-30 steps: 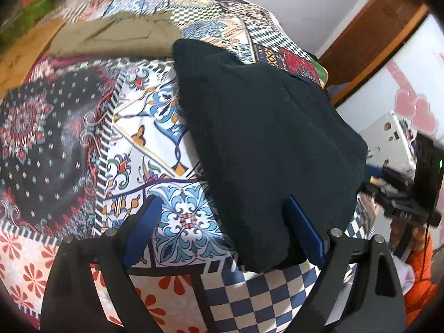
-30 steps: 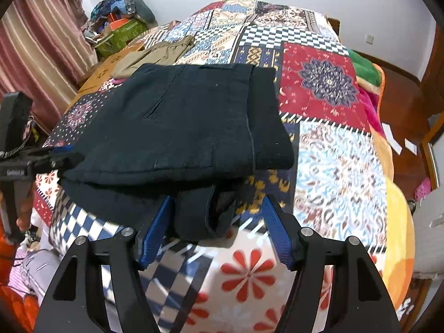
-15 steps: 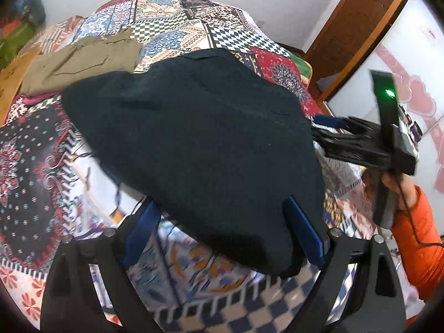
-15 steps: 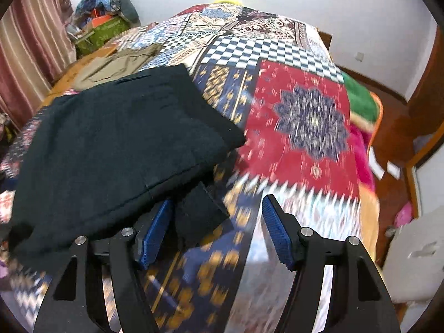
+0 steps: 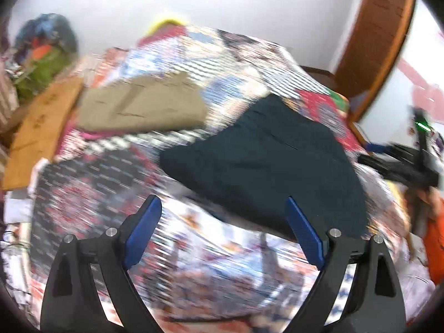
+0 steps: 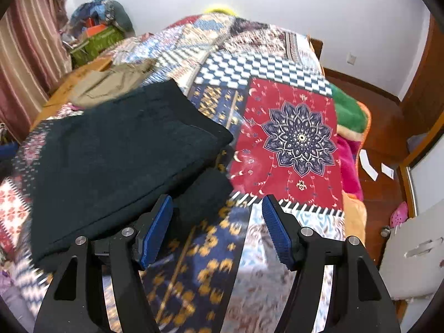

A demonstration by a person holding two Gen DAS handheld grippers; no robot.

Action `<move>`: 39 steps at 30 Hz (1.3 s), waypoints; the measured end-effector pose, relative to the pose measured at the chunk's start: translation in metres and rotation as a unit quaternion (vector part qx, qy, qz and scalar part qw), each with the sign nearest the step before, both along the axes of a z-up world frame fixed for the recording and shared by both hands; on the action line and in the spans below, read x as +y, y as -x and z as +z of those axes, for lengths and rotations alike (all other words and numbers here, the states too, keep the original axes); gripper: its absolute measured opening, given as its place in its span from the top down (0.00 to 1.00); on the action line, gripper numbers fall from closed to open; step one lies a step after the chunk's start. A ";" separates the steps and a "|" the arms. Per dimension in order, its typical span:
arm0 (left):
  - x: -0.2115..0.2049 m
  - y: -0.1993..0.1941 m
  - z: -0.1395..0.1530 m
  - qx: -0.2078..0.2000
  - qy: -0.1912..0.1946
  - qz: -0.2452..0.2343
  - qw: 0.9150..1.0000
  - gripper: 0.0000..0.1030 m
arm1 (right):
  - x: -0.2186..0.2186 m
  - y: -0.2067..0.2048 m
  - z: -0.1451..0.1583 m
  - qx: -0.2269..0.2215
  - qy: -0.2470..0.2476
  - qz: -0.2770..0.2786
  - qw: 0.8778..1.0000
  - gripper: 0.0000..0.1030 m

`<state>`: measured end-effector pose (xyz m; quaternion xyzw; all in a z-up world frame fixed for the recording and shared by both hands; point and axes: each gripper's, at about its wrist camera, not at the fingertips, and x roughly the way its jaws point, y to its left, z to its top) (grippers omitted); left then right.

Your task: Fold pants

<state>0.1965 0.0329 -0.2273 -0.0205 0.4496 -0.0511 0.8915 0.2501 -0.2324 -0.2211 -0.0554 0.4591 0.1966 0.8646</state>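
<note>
The black pants lie folded into a thick, roughly rectangular stack on the patchwork quilt that covers the bed, with a lower layer of the same fabric projecting from under the near right corner of the stack. A folded khaki garment lies beyond them, toward the far left edge of the bed, apart from the stack. The right gripper hangs above the quilt just beside that projecting corner; its jaws stand partly apart and nothing is between the blue pads, the left pad sitting near the cloth without pressing it. The left gripper is over the opposite side of the stack; its jaws are spread wide and empty, although this view is heavily blurred and the near edge of the pants appears close to the right-hand pad. The fabric looks soft, matte and fairly thick, so it is likely to sag and drape when lifted rather than keep its shape, and the layers may slide apart if only the top one is taken. The recommended hold is at the stacked edge or a corner, pinching all layers together, one gripper at each end, to keep the fold square. The material appears neither fragile nor slippery.
</note>
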 end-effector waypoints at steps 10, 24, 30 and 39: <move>0.076 -0.075 -0.028 0.015 -0.027 0.078 0.996 0.11 | 0.062 0.046 0.034 -0.019 -0.036 0.066 0.997 0.37; 0.053 -0.101 -0.096 0.117 -0.019 -0.020 0.993 0.46 | 0.077 0.044 -0.016 0.028 0.020 0.092 0.995 0.38; 0.036 -0.070 -0.086 0.114 -0.008 -0.043 0.993 0.57 | 0.048 0.026 -0.024 0.026 0.040 0.071 0.996 0.38; -0.012 -0.016 -0.076 0.100 0.029 -0.070 0.992 0.57 | 0.008 -0.005 -0.034 0.017 0.088 0.016 0.996 0.38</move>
